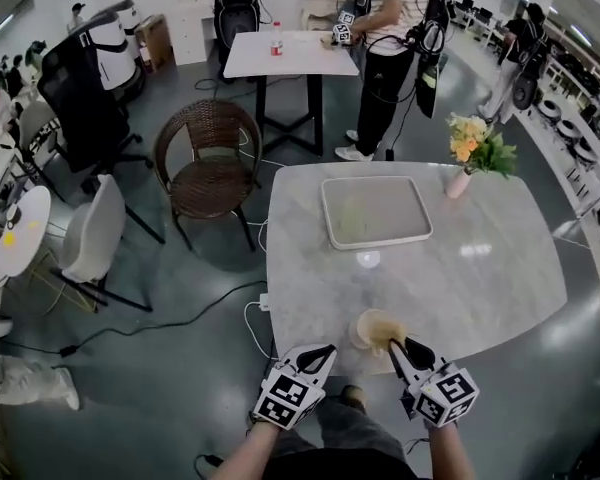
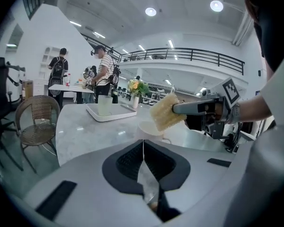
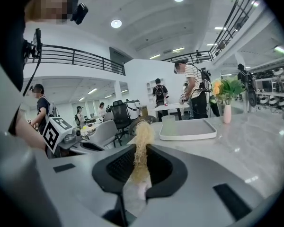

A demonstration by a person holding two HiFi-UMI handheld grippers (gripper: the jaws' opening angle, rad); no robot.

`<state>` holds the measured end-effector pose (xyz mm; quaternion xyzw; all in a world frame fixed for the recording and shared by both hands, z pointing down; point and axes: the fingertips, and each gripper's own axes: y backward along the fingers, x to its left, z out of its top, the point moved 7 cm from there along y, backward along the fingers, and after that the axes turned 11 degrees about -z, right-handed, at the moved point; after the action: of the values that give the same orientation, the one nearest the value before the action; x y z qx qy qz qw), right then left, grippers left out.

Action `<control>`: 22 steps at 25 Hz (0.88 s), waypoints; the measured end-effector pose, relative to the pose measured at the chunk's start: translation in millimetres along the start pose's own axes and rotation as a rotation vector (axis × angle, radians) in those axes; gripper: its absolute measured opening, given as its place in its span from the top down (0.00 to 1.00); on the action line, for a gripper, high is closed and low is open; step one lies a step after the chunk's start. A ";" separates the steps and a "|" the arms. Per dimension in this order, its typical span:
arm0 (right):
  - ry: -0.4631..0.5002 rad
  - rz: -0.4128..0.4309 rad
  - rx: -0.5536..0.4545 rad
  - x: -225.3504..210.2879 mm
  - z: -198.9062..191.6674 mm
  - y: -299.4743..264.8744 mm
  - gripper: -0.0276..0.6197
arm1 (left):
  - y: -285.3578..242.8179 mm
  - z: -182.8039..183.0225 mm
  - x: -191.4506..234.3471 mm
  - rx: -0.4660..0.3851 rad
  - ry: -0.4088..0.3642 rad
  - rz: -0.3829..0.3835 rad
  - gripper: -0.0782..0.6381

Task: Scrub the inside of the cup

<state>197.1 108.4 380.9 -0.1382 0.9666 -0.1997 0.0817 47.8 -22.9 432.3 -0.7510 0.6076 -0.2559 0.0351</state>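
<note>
- Left gripper view: we keep our left gripper (image 2: 143, 150) with its jaws pressed together on nothing, and the white cup (image 2: 147, 126) stands at its 12 o'clock.
- Our right gripper (image 3: 141, 150) clamps a yellow sponge (image 2: 165, 112) over the cup's mouth.
- We see the cup at the marble table's (image 1: 480, 288) 6 o'clock edge, with a tray (image 1: 328, 218) at the cup's 12 o'clock.

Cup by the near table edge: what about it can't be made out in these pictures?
- Inside of the cup: in the head view the sponge held in the right claw covers it; the left gripper view shows only its outside.
- Whether the sponge touches the cup: unclear in both those views.
- Right gripper view: the cup is not visible; the sponge and the claw's body fill the foreground.
</note>
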 end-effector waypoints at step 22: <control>0.674 0.430 0.272 -23.3 25.9 -61.2 0.86 | -56.8 -19.6 -47.3 -0.022 0.132 0.363 0.84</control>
<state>239.0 52.0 384.8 0.1517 0.9109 -0.3381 -0.1817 84.1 40.9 453.8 -0.6111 0.7368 -0.2873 0.0328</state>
